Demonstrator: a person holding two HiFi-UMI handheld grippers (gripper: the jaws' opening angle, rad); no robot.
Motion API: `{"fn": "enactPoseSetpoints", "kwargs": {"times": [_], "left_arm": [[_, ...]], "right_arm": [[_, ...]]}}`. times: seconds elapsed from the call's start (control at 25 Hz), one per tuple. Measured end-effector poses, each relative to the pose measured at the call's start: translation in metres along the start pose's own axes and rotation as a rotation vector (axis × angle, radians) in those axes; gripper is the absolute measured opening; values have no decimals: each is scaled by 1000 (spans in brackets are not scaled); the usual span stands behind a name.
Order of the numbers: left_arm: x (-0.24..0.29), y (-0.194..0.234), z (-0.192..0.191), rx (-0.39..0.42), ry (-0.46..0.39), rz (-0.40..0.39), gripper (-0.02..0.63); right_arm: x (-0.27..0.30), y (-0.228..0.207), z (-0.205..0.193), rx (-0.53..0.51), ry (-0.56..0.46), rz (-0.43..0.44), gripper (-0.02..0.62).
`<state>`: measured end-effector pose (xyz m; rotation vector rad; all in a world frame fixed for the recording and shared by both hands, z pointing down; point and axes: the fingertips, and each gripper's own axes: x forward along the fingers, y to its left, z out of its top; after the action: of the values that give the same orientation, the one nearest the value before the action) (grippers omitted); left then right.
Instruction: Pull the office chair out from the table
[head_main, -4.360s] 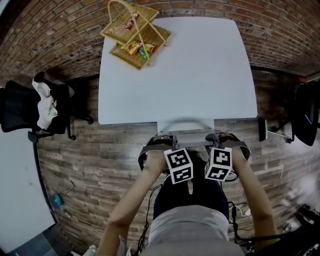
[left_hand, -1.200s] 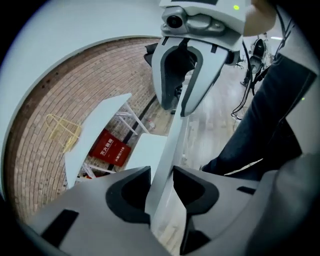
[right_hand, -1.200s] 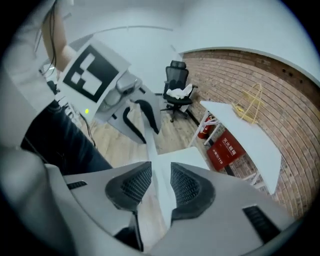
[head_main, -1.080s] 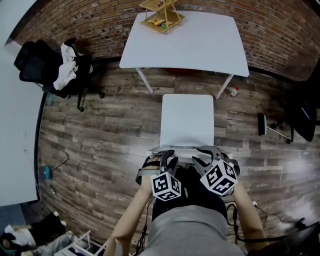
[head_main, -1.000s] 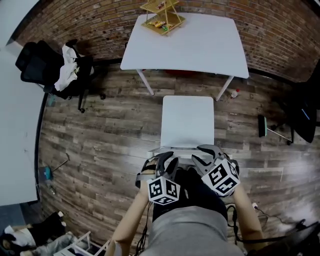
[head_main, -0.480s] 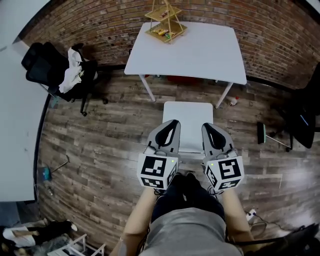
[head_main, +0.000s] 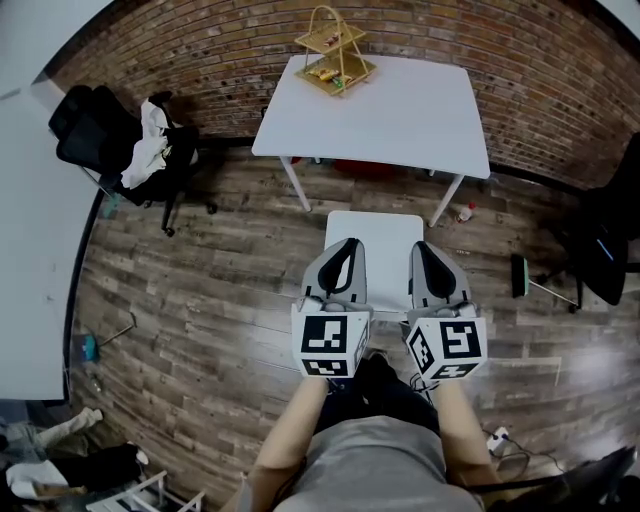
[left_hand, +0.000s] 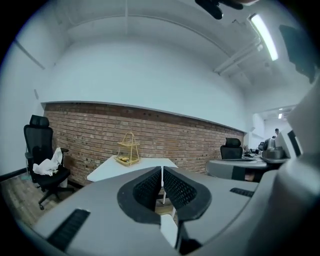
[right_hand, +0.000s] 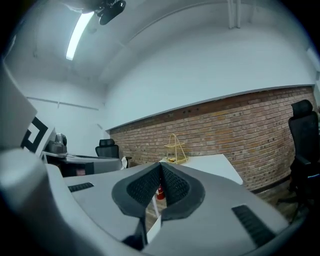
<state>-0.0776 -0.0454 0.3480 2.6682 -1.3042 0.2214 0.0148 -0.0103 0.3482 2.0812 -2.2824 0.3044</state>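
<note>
Head view: chair (head_main: 378, 250) is seen on the floor, clear of the near edge of the table (head_main: 400, 110); left gripper (head_main: 347, 246) and right gripper (head_main: 424, 248) are held over its seat, apparently off it. Left gripper view: jaws together, nothing between. Right gripper view: jaws just closed, empty. Chair is judged rigid, fairly light, easily slid; best gripped at the backrest's top edge.
</note>
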Motion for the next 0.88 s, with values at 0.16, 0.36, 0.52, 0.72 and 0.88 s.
{"fn": "enactPoseSetpoints", "kwargs": {"times": [0.16, 0.36, 0.52, 0.72, 0.88], "left_arm": [[-2, -1, 1, 22, 2, 4, 23], [-5, -2, 0, 27, 5, 5, 23], [-5, 1, -2, 26, 12, 6, 23], [-5, 4, -3, 29, 12, 13, 23], [-4, 5, -4, 36, 14, 19, 23]], "right_arm": [[-2, 3, -2, -5, 10, -4, 14], [-3, 7, -1, -23, 5, -11, 14], [-2, 8, -1, -20, 3, -19, 14], [-1, 9, -2, -17, 4, -25, 14], [1, 9, -3, -10, 9, -24, 14]]}}
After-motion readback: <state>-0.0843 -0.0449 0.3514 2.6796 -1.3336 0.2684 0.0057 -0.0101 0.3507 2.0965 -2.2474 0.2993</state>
